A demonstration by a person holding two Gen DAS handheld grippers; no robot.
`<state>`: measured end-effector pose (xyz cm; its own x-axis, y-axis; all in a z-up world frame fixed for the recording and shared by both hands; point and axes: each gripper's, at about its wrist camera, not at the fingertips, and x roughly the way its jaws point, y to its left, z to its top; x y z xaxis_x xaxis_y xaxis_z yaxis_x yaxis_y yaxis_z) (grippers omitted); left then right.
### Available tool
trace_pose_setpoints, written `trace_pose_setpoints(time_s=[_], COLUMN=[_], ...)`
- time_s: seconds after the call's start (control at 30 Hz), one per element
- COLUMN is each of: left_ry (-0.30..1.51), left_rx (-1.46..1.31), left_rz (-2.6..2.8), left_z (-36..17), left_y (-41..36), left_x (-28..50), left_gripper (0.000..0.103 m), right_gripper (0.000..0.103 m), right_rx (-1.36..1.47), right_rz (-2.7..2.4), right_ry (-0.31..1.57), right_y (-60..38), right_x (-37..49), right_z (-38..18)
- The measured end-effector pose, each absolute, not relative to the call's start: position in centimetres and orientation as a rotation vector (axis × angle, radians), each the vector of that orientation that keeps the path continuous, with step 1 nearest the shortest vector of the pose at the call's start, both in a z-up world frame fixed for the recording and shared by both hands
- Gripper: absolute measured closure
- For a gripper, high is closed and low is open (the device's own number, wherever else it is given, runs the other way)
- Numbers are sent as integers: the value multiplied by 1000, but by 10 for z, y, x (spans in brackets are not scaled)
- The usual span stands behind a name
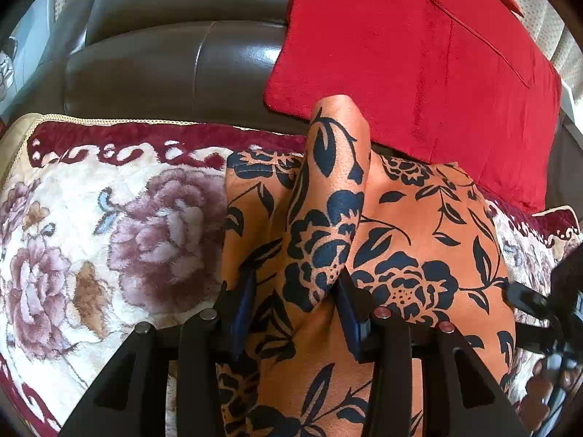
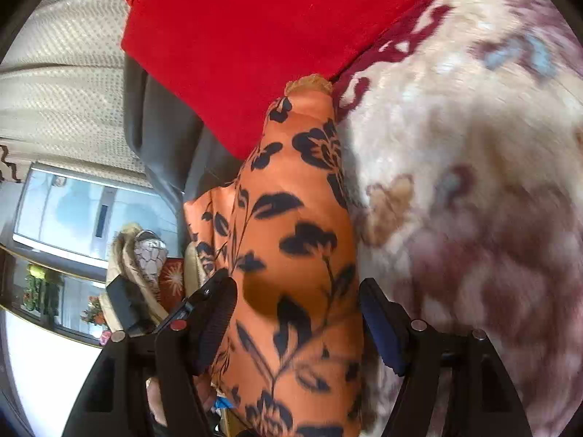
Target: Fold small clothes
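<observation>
A dark leather sofa [image 1: 175, 62] bears a floral blanket [image 1: 91, 225] and red cushion [image 1: 419, 54]; daylight glares.

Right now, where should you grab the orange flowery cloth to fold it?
Probably by the raised ridge of the orange flowery cloth, coming from the near side with the left gripper. That fold stands up off the flat part, so the jaws can slip either side of it without digging into the blanket.

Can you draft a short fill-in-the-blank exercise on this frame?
1. The orange garment is printed with dark ____.
2. The cushion behind it is ____.
3. The sofa is dark ____.
4. The garment lies on a floral ____.

Missing words: flowers; red; leather; blanket
</observation>
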<state>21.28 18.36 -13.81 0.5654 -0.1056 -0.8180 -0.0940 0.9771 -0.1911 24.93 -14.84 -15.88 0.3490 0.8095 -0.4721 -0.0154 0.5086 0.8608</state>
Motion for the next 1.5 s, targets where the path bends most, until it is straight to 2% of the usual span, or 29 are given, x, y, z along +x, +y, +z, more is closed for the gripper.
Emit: trace_pose_setpoints(time_s=[0.4,0.5,0.53,0.63,0.73,0.87,0.97,1.03,1.1,1.23,1.33,1.43,1.5], left_ry=[949,947,946,945,943,945,945,923,872,851,913,1012,1035], left_rx=[-236,-235,-233,-225,-227,-250,-265,-331,-405,-561,-527,-472,-513], left_rz=[-28,-29,-30,-27,-28,-37,-47,-73,-94,-103,-133,-100,-69], left_z=[-140,-142,-142,-141,-142,-144,-140,-131,-118,-116,-128,-148,-156], left_y=[186,186,187,186,189,193,194,202,218,251,246,237,244], left_x=[213,212,211,210,208,208,206,200,184,161,162,174,180], left_gripper=[55,55,55,55,55,52,52,52,52,53,54,79,81], right_gripper=[30,40,49,64,67,67,64,44,35,34,34,34,34], right_rx=[765,714,697,597,408,220,255,333,341,331,275,148,44], right_rz=[618,609,608,603,550,493,486,498,448,426,496,624,682], right_ry=[1109,1112,1113,1106,1047,989,1035,1039,1022,942,877,830,812], right_y=[-120,-114,-111,-99,-79,-53,-61,-72,-82,-98,-91,-57,-30], right_x=[276,279,280,278,269,257,261,263,260,240,211,175,153], right_z=[-152,-152,-151,-137,-108,-94,-112,-115,-112,-96,-77,-63,-62])
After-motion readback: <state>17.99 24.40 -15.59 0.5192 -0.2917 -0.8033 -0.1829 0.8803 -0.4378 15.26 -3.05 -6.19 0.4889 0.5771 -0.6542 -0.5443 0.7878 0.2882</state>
